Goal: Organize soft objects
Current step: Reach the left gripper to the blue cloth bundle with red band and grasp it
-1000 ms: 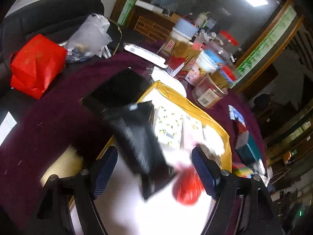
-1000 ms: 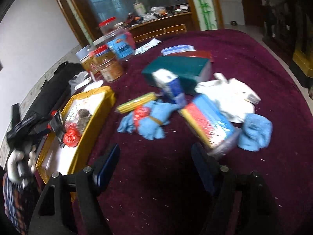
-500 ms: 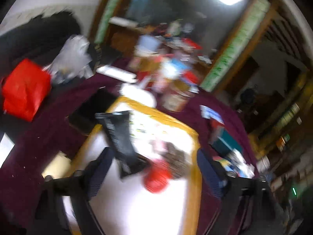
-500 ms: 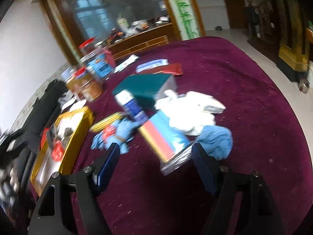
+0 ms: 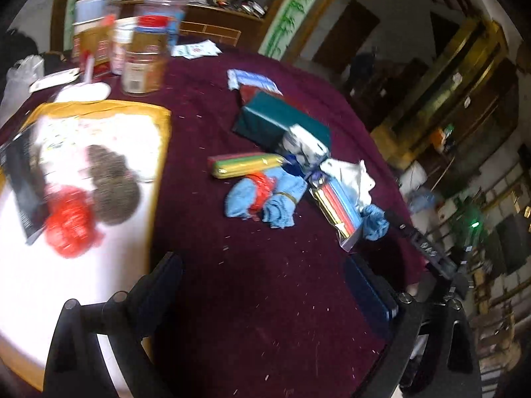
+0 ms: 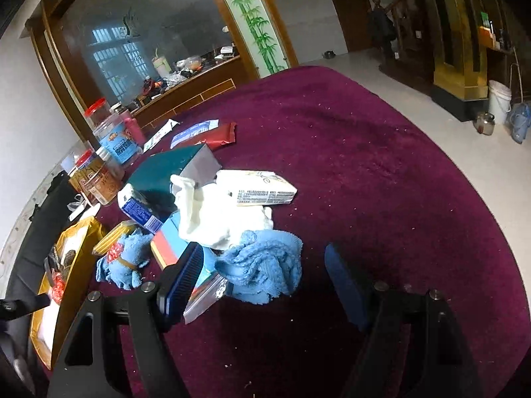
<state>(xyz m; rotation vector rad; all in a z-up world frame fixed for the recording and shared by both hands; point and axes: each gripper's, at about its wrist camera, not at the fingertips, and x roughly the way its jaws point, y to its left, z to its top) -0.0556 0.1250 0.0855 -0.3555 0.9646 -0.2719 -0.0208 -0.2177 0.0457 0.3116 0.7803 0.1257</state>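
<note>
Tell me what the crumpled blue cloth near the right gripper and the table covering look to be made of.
Crumpled blue cloth: soft terry-like fabric, matte, judging by its nubby looped surface and loose folds. Table covering: probably velvet or short-pile cloth, deep maroon and matte, with a fuzzy nap that holds pale crumbs and lint.

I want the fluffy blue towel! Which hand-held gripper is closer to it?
Right. The right hand-held gripper has the crumpled blue towel between its fingers; the left hand-held gripper hovers farther back.
</note>
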